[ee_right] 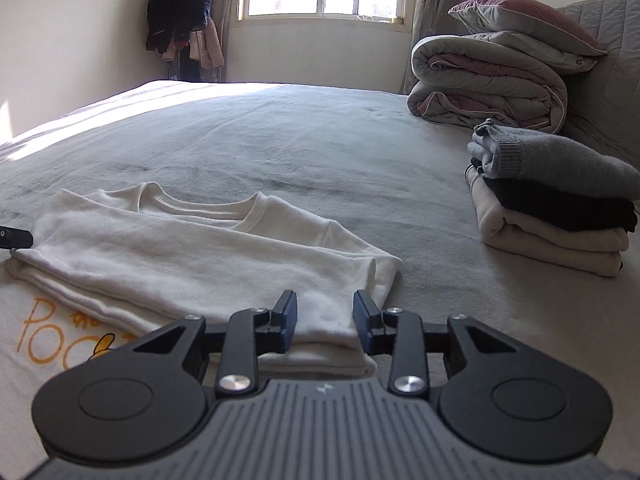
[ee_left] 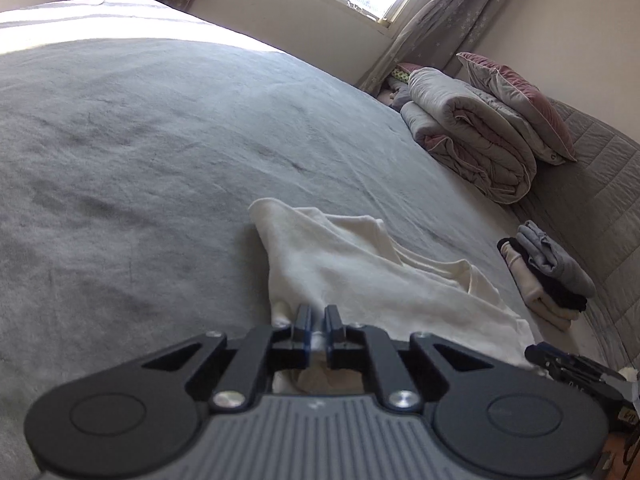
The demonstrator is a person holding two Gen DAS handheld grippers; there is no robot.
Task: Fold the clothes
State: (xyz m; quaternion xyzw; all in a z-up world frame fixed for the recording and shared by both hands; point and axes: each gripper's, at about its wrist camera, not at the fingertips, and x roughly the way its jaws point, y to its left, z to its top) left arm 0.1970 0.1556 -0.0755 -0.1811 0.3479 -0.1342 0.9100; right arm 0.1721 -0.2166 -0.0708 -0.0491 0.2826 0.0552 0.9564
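Grey bed (ee_right: 280,140). Am pinching shirt (ee_right: 192,252) edge in left tongs (ee_left: 317,316); right tongs (ee_right: 325,314) hanging half-open, empty, over sleeve fold. Should pull taut, keeping edges aligned.

A broad bed (ee_right: 280,140) under a grey fleece cover fills both views, sunlight washing its far edge by the window. Near the front lies a cream sweatshirt (ee_right: 192,256), flat and partly folded, orange lettering showing at its lower left. Off to the right sits a small stack of folded clothes (ee_right: 552,208), grey on top, black, then cream. Behind it, a rolled grey-pink duvet (ee_right: 488,80) rests by the headboard.
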